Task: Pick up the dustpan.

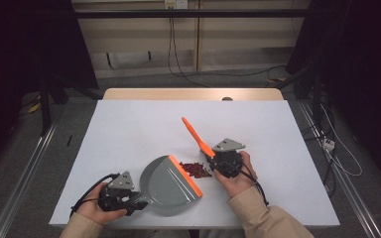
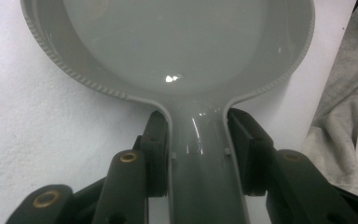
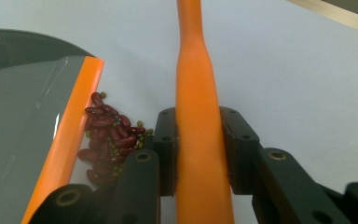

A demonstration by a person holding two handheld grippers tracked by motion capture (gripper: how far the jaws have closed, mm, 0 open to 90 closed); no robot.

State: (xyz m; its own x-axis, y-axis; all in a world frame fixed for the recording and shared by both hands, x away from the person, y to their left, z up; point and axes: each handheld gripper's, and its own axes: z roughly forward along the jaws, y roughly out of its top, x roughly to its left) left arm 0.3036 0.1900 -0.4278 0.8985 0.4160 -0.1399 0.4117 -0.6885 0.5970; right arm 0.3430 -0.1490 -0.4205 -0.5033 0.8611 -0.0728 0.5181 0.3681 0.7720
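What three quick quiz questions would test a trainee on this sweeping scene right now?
1. True or false: the left claw is shut on the grey dustpan by its handle.
2. What does the right claw grip? A) orange brush handle B) dustpan lip C) a cable
3. Where does the pile of red beans lie relative to the dustpan's orange lip?

Key:
1. True.
2. A, the orange brush handle.
3. On the white table, just outside the lip, between it and the right claw; the pan looks empty inside.
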